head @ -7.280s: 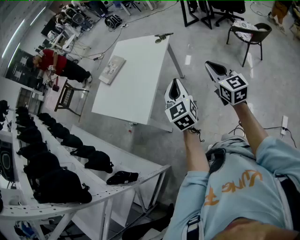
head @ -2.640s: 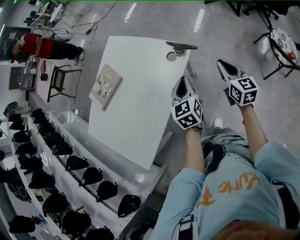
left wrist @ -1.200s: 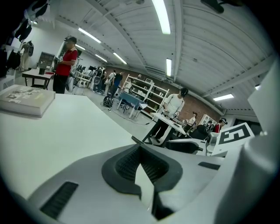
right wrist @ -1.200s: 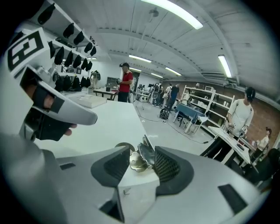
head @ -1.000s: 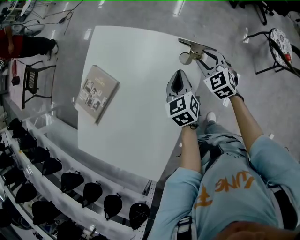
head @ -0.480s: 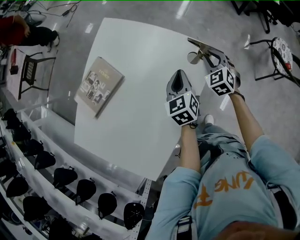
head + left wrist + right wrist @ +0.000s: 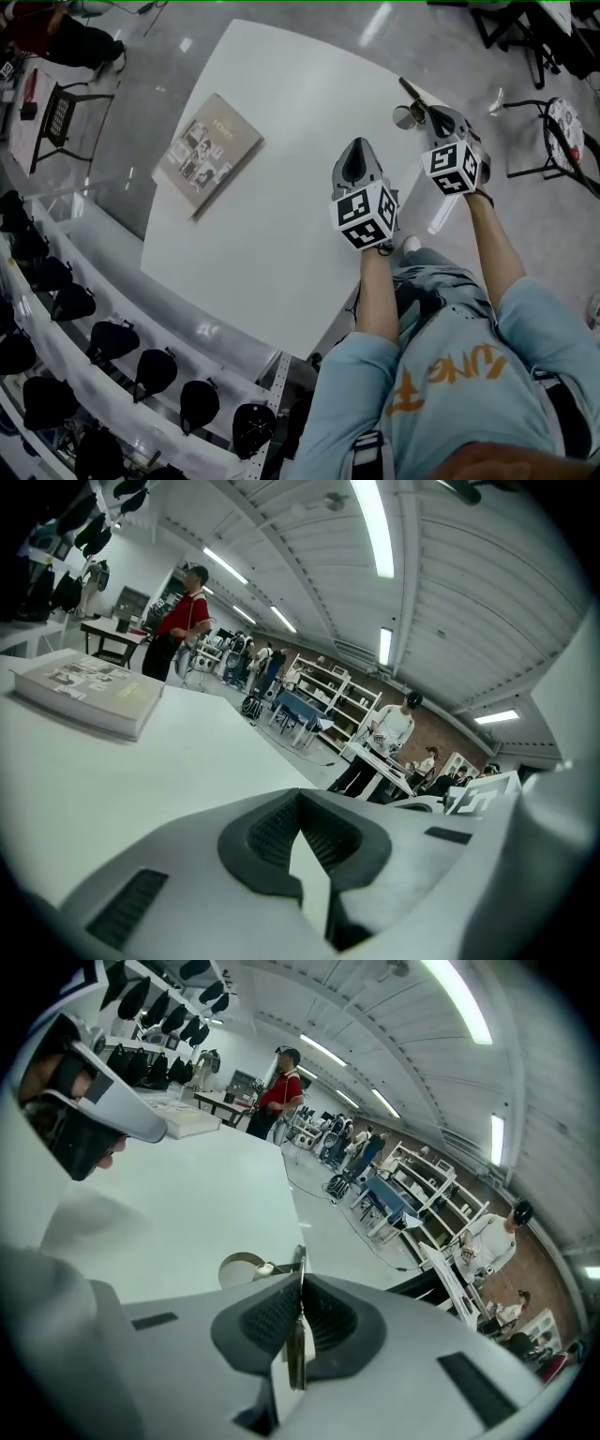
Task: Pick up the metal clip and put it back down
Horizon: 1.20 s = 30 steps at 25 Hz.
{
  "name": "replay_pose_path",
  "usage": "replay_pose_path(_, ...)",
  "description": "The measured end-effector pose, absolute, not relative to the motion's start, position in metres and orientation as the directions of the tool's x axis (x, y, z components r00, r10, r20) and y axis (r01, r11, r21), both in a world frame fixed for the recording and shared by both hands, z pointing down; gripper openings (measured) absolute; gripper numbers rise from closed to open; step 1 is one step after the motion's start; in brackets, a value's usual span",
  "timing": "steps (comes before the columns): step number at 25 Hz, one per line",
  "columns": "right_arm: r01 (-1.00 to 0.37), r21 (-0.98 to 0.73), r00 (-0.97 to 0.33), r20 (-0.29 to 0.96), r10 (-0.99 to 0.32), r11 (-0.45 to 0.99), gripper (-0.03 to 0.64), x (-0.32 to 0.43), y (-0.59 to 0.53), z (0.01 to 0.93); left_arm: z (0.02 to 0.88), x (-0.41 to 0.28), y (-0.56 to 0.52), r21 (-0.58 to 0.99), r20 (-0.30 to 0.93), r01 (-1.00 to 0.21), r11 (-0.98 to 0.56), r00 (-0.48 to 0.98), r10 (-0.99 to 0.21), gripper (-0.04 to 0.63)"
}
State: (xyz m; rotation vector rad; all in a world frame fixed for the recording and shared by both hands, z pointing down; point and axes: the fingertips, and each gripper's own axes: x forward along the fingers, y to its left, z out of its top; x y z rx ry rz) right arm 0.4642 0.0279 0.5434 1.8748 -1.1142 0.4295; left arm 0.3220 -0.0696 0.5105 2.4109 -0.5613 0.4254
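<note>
White worktop (image 7: 281, 234): clip (image 7: 406, 114) is at its far right corner, right by the edge. The right hand-held gripper (image 7: 433, 118) has just been closing and is now clamped on the clip's thin metal blade, with the round part showing just past the jaws. Left hand-held gripper (image 7: 356, 155) hovers over the worktop just beside the right one, jaws together, apart from the clip; book (image 7: 206, 152) lies well apart on the left side, stool (image 7: 562, 117) stands on the floor off the right edge, and a row of black items (image 7: 112, 342) runs along the near-left side.
</note>
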Motion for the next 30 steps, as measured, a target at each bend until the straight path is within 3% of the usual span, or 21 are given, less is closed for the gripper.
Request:
replay_pose_path(12,-0.83,0.491,0.548,0.628,-0.553,-0.264,0.029,0.453,0.015,0.517,0.493,0.285,-0.1,0.511,0.379,-0.533,-0.674,0.844,-0.38,0.009)
replay_pose_path(30,-0.911,0.397,0.333,0.548,-0.768,-0.112,0.029,0.37,-0.092,0.473,0.459,0.19,-0.167,0.486,0.305,-0.691,-0.535,0.708,-0.637,0.009)
